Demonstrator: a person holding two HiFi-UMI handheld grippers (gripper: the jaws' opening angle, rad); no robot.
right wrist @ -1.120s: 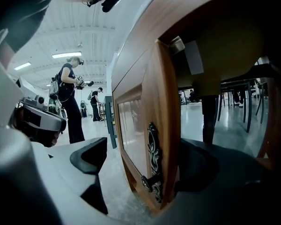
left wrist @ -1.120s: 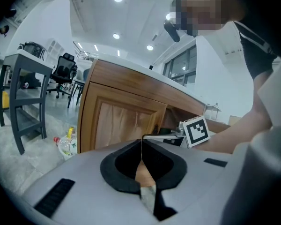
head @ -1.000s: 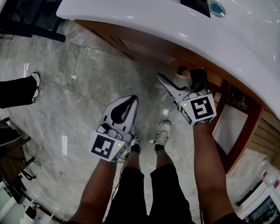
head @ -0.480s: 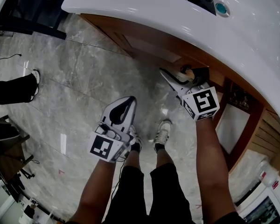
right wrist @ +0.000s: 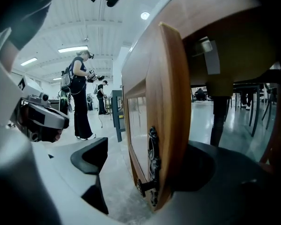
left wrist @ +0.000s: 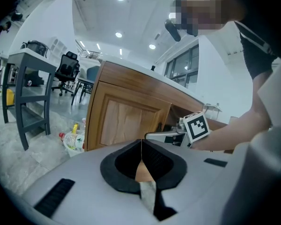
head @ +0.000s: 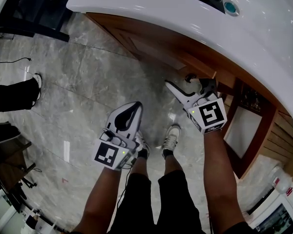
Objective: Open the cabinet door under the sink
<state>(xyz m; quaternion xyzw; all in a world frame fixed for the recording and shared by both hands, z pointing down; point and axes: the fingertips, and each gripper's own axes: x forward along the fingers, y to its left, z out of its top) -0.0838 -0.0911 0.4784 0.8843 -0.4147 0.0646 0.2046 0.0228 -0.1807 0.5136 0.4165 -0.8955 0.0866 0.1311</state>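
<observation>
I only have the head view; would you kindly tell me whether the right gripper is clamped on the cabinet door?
Observer: No. The right gripper has its jaws apart, with the cabinet door edge standing between them.
Operator: Is there a handle nearby?
Observer: Yes, a dark ornate handle sits on the door's face near that edge.
Operator: And the other gripper?
Observer: The left gripper has its jaws together, holding nothing.

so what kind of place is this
Probably a lab or office hall, not a bathroom: an office chair and desk stand beyond the sink cabinet, and a person in head-worn gear stands nearby.
</observation>
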